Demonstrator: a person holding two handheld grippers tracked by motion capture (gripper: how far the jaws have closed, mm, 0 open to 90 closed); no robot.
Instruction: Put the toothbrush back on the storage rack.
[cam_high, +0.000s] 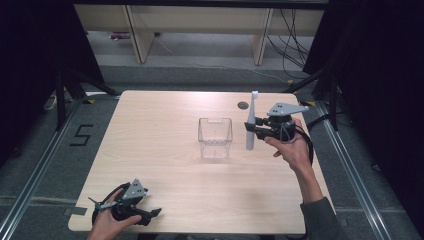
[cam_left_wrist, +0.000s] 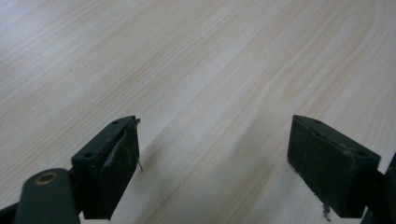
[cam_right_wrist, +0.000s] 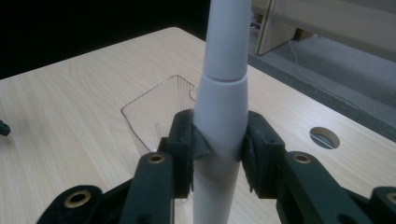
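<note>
At the left, near the front edge of the worktop (cam_high: 165, 205), the left tool (cam_high: 150, 214) rests low in the person's hand. In the left gripper view its 2 black jaws stand wide apart, released, with bare pale wood grain between them; the pads (cam_left_wrist: 122, 161) look worn and a little frayed at the edges.

In the middle of the worktop stands a clear plastic box (cam_high: 215, 136), square, with thin walls and an open top. Nothing lies in it. In the right gripper view, the box (cam_right_wrist: 156, 112) is just behind the jaws.

To the right of the box, the right tool (cam_high: 251, 128) is clenched on a white toothbrush (cam_high: 251, 122). The brush is held upright above the worktop, just beside the box and apart from it. In the right gripper view its handle (cam_right_wrist: 220, 116) is smooth, round and matte, with 1 seam where the thinner upper part joins the thicker body. Further right, a round hole (cam_high: 243, 105) is cut in the wood.
</note>
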